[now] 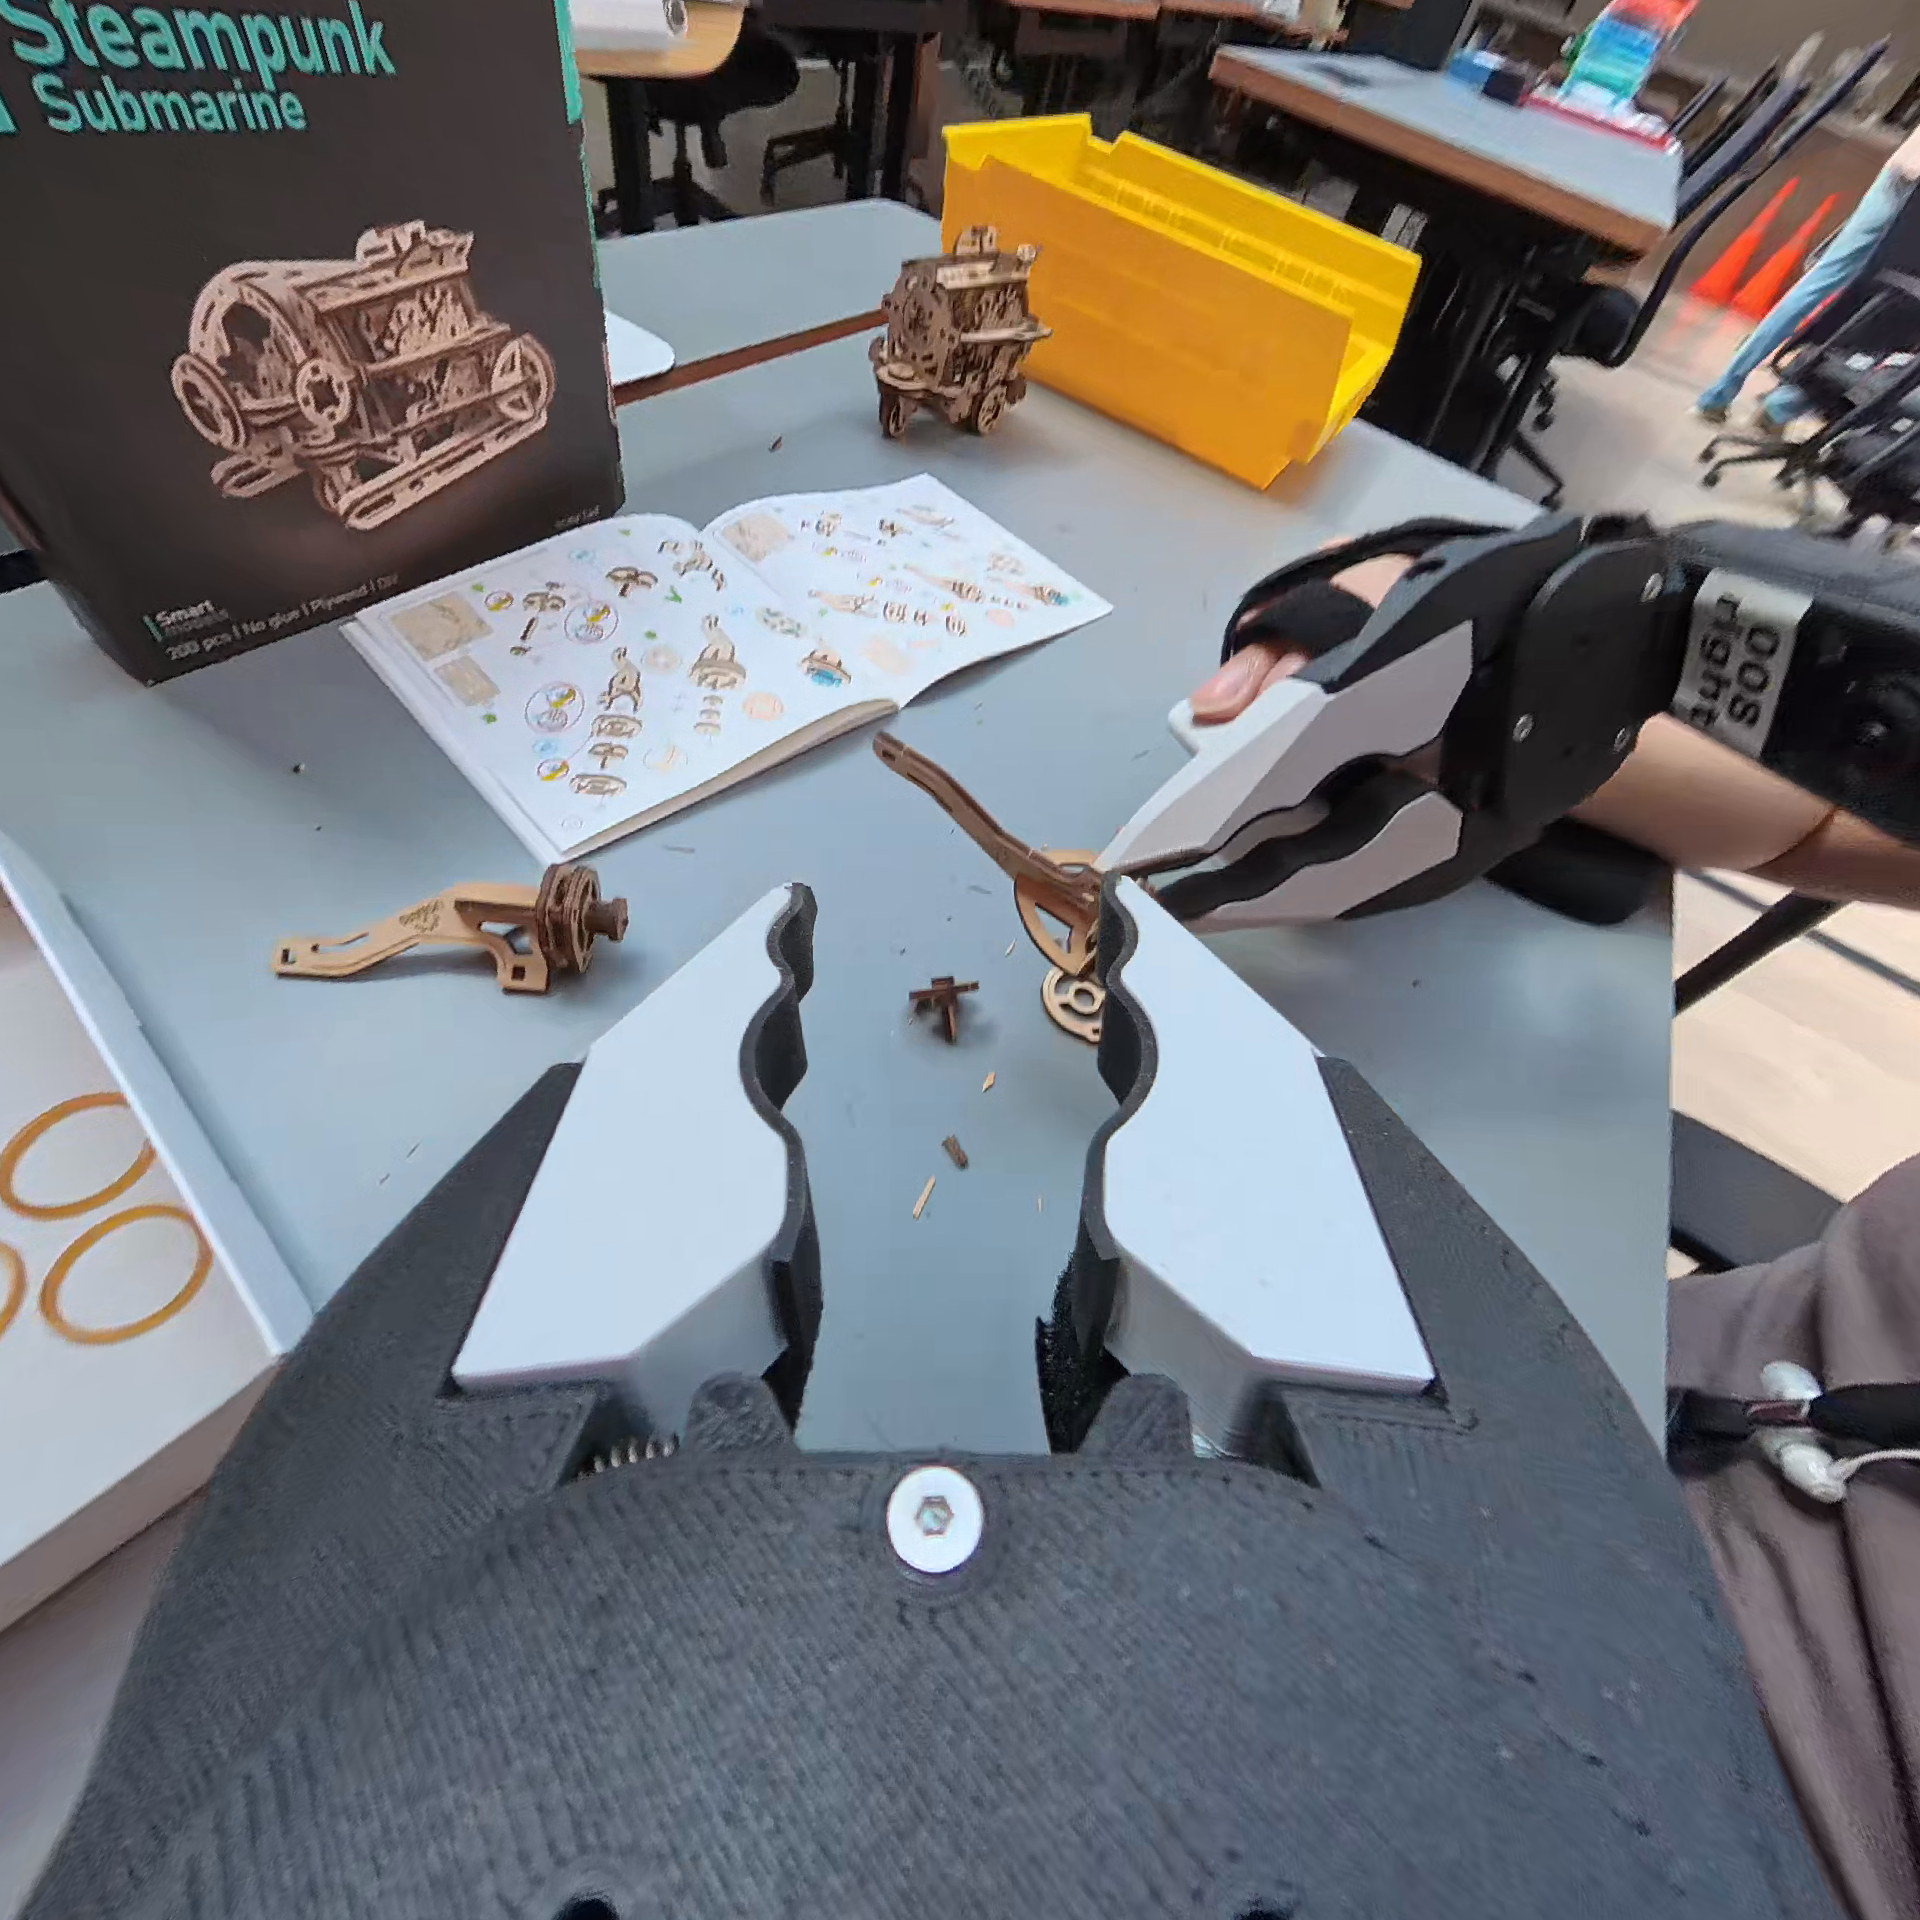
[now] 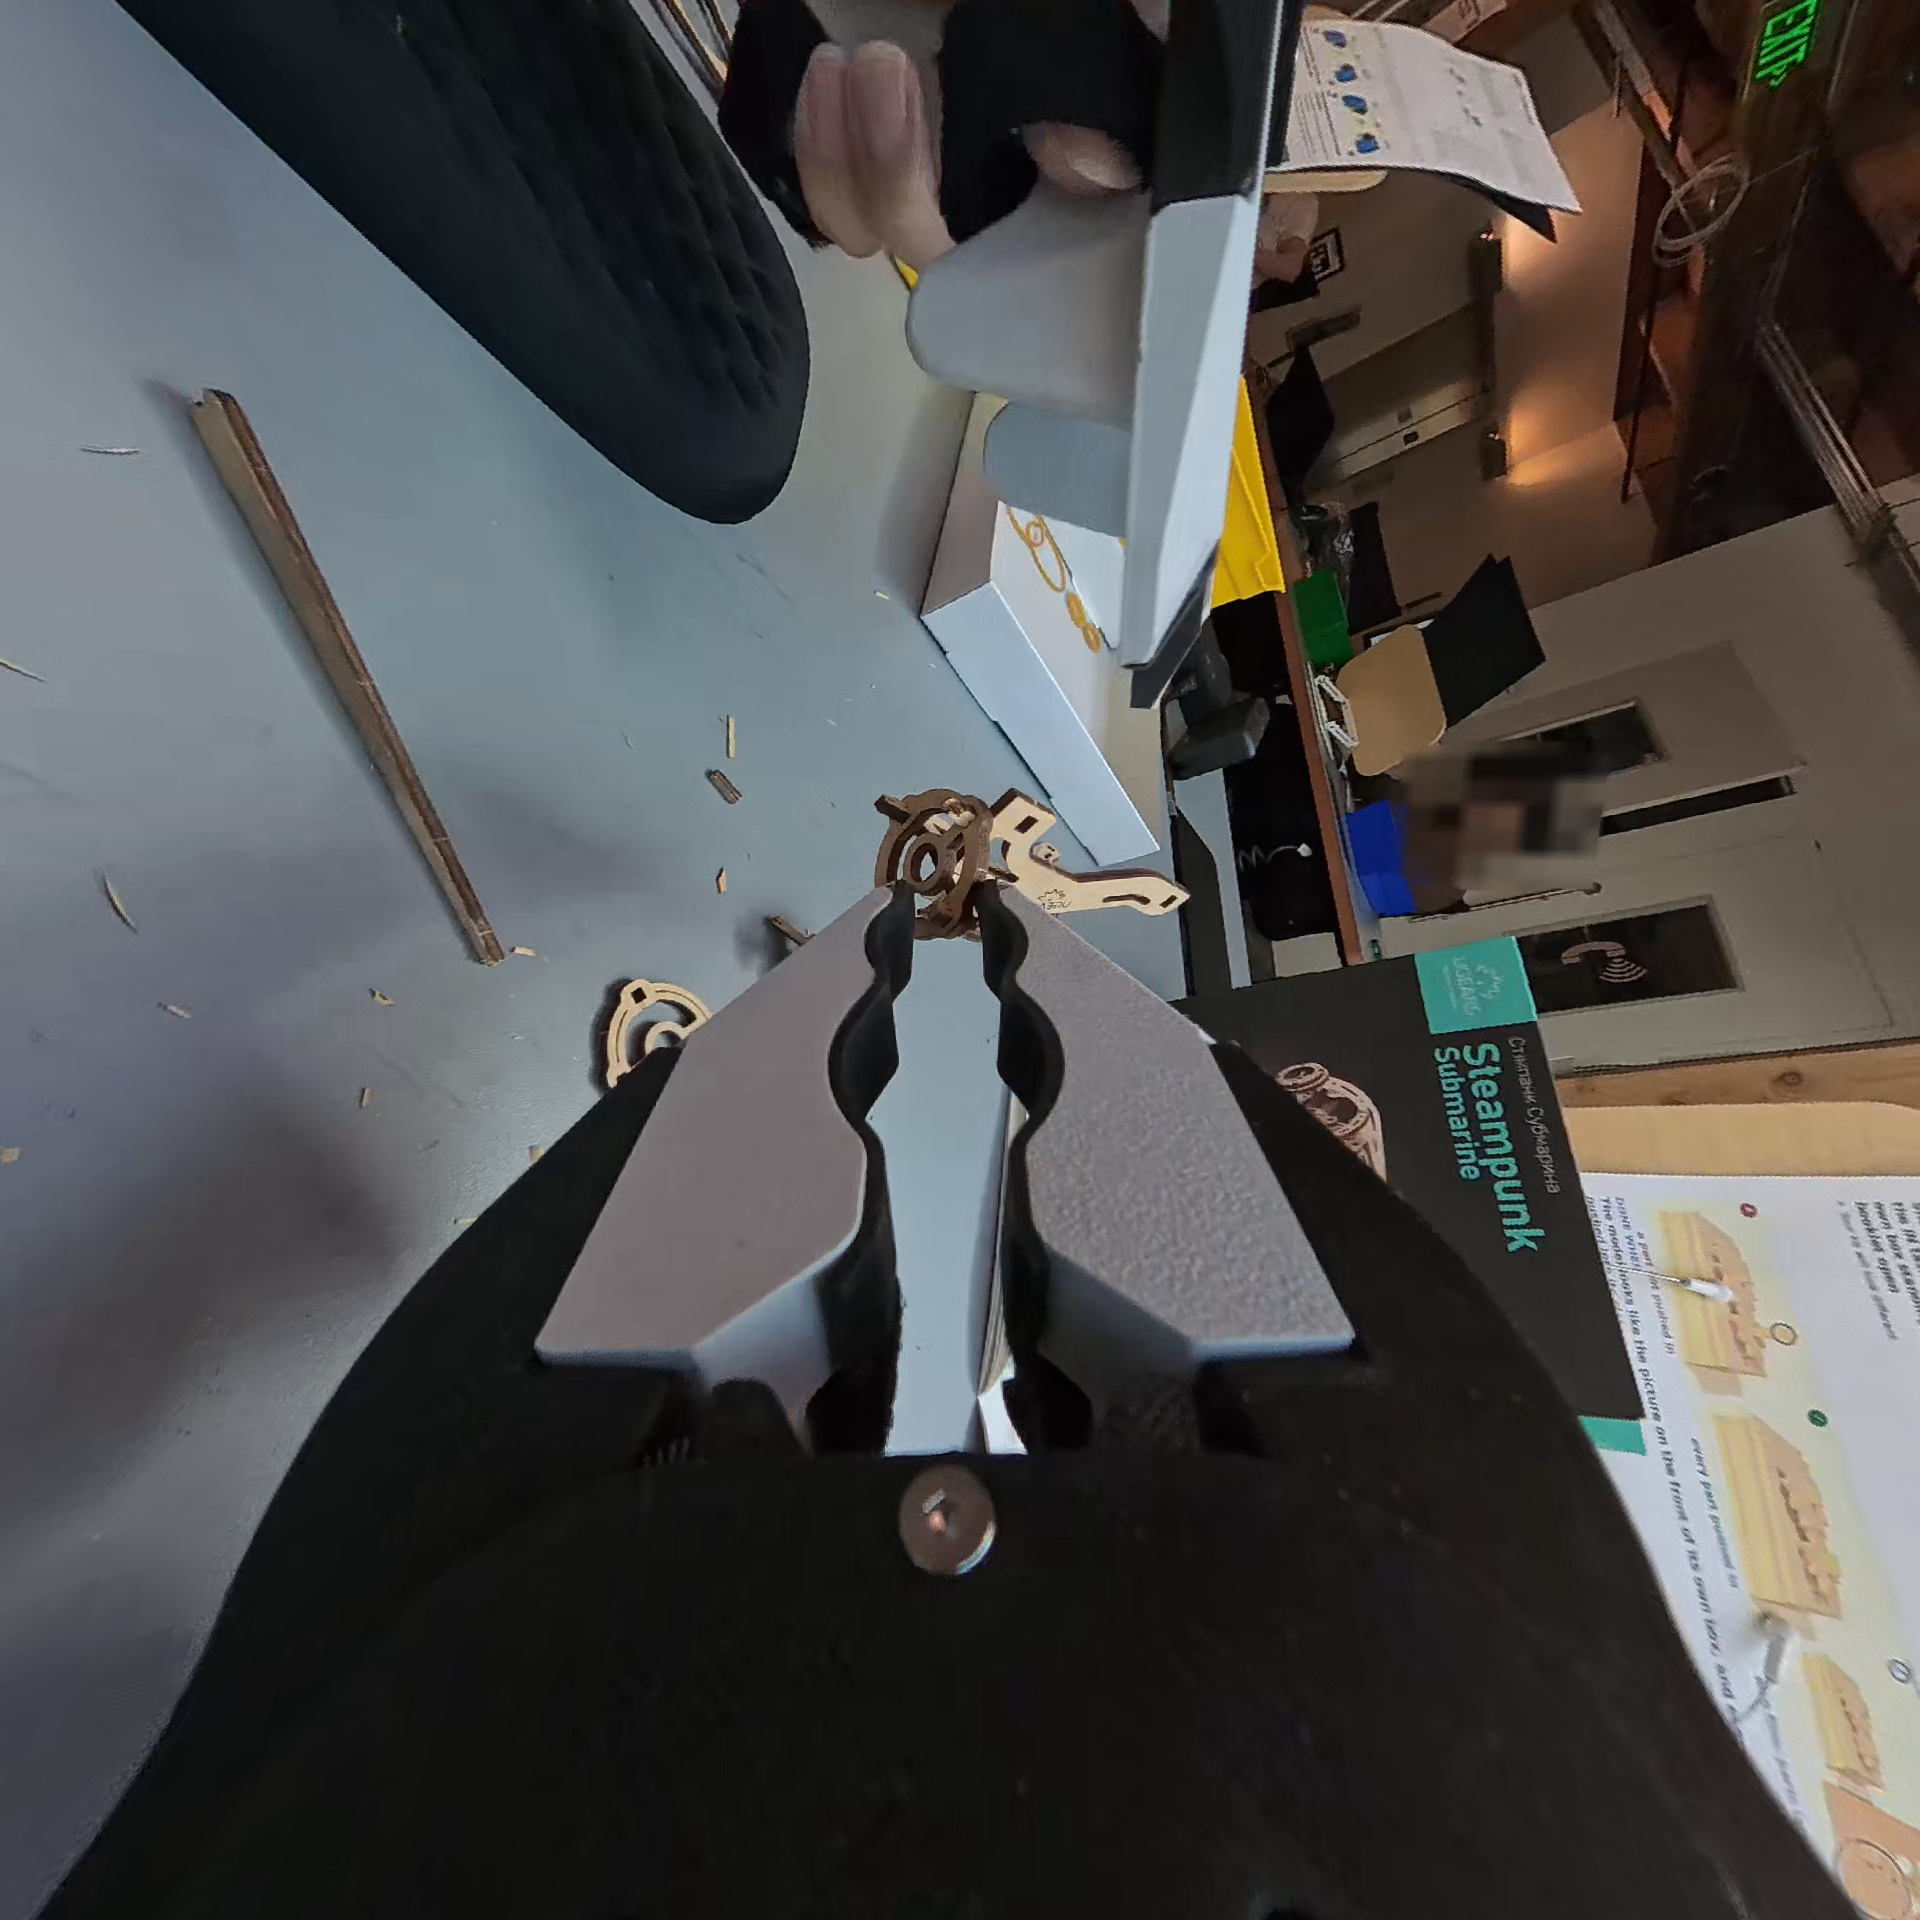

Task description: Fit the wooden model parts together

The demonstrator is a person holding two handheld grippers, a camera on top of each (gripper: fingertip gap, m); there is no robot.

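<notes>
My left gripper (image 1: 951, 904) is open and empty, low over the grey table (image 1: 312, 1039). A small dark cross-shaped wooden piece (image 1: 943, 1003) lies on the table between its fingertips. My right gripper (image 2: 943, 899) is shut on a wooden arm part with a round hub (image 2: 930, 862). It holds the part tilted, just beyond the left gripper's right fingertip (image 1: 1117, 904). The arm (image 1: 966, 805) rises up and to the left. A flat wooden ring (image 1: 1075, 1003) lies under it. A second assembled arm with a wheel (image 1: 457, 925) lies to the left.
The kit box (image 1: 291, 312), an open instruction booklet (image 1: 727, 644), a finished wooden model (image 1: 956, 332) and a yellow bin (image 1: 1174, 301) stand behind. A white tray with rubber bands (image 1: 104, 1247) is at left. A wooden strip (image 2: 332, 665) and splinters lie on the table. The left gripper's tips are roughly 6 cm from the right gripper's.
</notes>
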